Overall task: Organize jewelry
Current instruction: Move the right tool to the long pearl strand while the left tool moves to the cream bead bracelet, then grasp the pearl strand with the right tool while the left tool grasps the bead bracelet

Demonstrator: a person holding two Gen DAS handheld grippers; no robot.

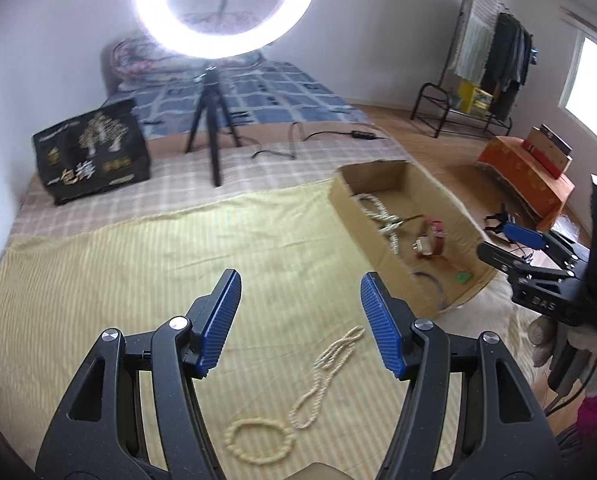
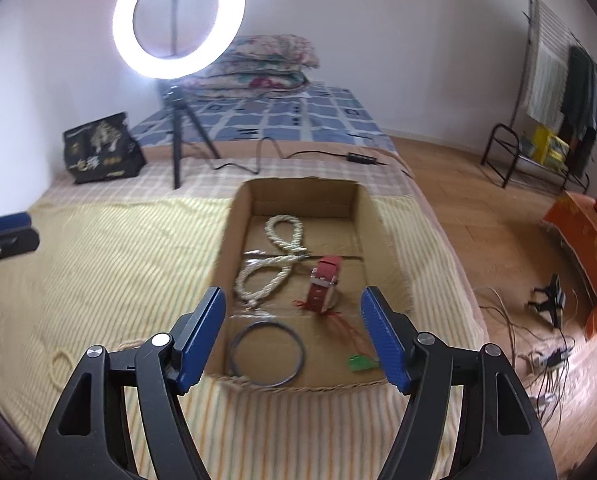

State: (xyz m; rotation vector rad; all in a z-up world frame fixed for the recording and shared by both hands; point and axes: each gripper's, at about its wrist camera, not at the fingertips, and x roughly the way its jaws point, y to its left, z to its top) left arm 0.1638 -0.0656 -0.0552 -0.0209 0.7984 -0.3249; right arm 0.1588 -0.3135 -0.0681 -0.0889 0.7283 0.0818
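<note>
A cream bead necklace (image 1: 298,396) lies looped on the yellow striped cloth (image 1: 138,264), below and between the blue pads of my left gripper (image 1: 300,284), which is open and empty. A shallow cardboard box (image 2: 378,216) sits on the bed. Inside it lie a pale bead necklace (image 2: 270,256), a red watch (image 2: 324,284), a dark bangle (image 2: 266,354) and a green charm (image 2: 360,362) on a red string. My right gripper (image 2: 294,304) hovers open and empty over the box's near end. The box (image 1: 348,196) shows at the right of the left wrist view.
A lit ring light (image 2: 178,20) on a black tripod (image 2: 178,148) stands behind the box beside a black bag (image 2: 102,148). Folded quilts (image 2: 266,64) lie at the bed's head. Cables (image 2: 538,344) trail over the wooden floor at right, near an orange-covered chest (image 2: 582,232) and a clothes rack (image 2: 558,80).
</note>
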